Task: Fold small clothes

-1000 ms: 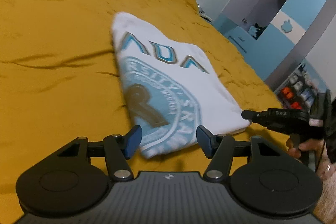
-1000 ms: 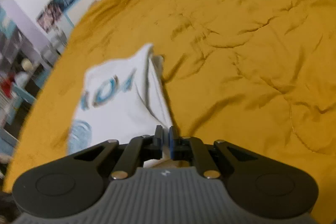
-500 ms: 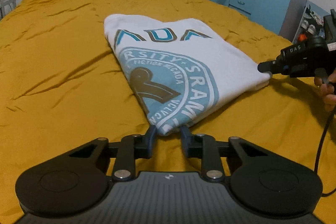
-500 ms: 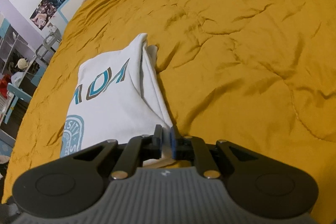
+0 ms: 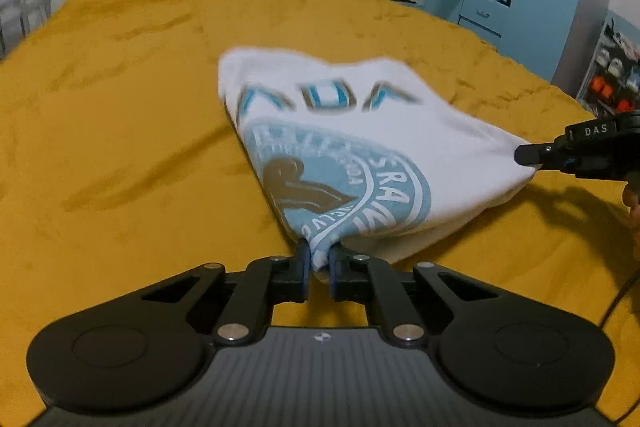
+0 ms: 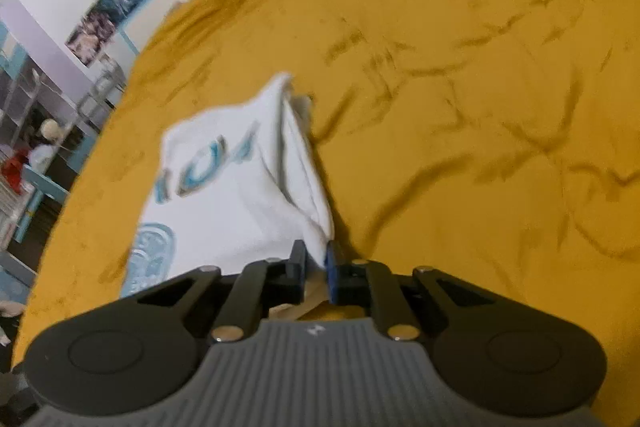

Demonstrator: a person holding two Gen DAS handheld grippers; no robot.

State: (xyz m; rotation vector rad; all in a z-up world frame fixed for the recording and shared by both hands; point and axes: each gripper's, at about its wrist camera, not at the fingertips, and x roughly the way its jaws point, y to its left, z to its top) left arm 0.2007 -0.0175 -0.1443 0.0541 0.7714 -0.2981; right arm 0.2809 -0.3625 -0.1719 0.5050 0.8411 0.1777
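mustard bedspread bears folded t-shirt, lettering end farthest away.

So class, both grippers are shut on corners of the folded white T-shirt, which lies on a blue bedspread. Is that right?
Not quite: the bedspread is mustard yellow, as both wrist views show. The left gripper and right gripper are indeed shut on corners of the folded white T-shirt.

T-shirt: soft white cloth, matt print; bedspread: matt mustard cloth, creased; left hand-held gripper: matt black plastic
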